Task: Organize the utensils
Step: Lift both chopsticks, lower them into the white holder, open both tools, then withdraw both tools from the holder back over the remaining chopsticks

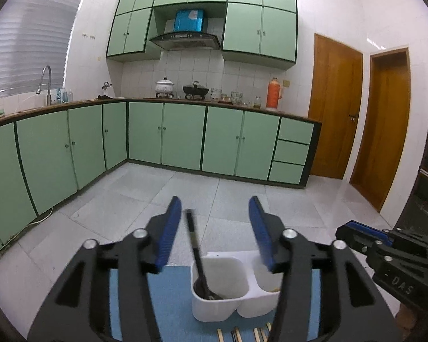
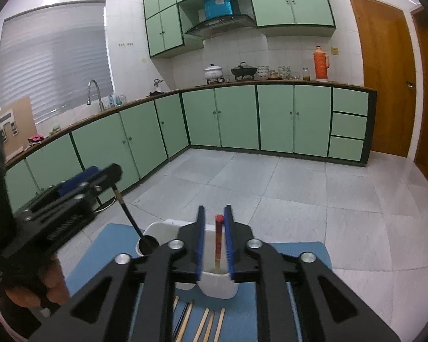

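A black ladle (image 1: 198, 259) is stood in the white holder (image 1: 228, 305) between the left gripper's (image 1: 215, 213) spread fingers. A red-tipped chopstick (image 2: 218, 245) is flanked by the right gripper's (image 2: 214, 218) narrowly parted fingers; contact cannot be told.

The white two-compartment holder (image 1: 219, 305) looks like smooth, slightly glossy plastic, on a matt blue mat (image 2: 285, 259). The long chopsticks (image 2: 205, 325) look like pale bare wood; the black spoon (image 1: 198, 253) is glossy.

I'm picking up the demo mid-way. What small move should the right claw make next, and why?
Probably open a little wider and lift clear: the right claw brackets the red-tipped chopstick, which already stands in the white holder, while more chopsticks wait on the blue mat.
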Tool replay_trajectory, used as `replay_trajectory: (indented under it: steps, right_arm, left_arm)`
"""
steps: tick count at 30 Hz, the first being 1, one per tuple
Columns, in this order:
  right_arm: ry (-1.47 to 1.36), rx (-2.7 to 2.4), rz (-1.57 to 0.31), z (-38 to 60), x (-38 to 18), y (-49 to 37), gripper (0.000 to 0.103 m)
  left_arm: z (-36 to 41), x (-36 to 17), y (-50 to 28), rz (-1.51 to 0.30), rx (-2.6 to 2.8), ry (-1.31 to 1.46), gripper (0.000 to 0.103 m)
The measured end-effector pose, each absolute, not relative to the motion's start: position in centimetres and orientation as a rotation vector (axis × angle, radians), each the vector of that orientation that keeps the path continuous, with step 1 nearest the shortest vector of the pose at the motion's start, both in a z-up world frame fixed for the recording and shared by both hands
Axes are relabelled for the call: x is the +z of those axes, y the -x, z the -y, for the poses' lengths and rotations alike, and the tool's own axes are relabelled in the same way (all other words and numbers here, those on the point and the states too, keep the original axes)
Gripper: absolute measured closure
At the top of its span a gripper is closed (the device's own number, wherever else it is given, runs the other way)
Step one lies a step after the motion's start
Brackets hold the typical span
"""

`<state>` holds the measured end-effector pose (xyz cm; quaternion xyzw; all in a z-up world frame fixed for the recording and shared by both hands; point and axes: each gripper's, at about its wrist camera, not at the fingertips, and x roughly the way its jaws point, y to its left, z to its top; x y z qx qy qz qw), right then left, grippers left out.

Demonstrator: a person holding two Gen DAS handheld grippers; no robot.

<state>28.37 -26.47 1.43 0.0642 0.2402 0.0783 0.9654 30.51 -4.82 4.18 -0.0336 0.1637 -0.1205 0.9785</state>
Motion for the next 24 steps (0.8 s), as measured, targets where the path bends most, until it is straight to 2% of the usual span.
replay_trajectory:
  steps: [1,3,5,8,14,24]
  right_arm:
    - [-0.135,0.154,-0.479,26.6,1.6,-28.0,0.076]
    - [-0.146,0.129,-0.451,27.1,2.0,-26.8,0.065]
    - [-0.147,0.102,-0.424,27.5,2.4,-25.6,0.048]
    - [-0.149,0.067,-0.384,27.9,2.5,-22.9,0.032]
    - [-0.168,0.041,-0.375,28.2,0.5,-17.1,0.024]
    - [-0.154,0.037,-0.565,25.9,-8.0,-10.1,0.024]
  left_arm:
    - [4.6,4.3,-30.2,-0.326,-0.242,0.073,0.046]
    - [3.9,4.6,-29.1,-0.314,-0.234,0.084,0.034]
    - [3.4,4.7,-27.8,-0.301,-0.229,0.089,0.028]
    - [2.6,4.6,-25.6,-0.295,-0.218,0.099,0.016]
    - [1.2,1.6,-20.7,-0.350,-0.207,0.076,0.012]
    - [-0.4,-7.6,-15.1,-0.603,-0.179,0.003,0.012]
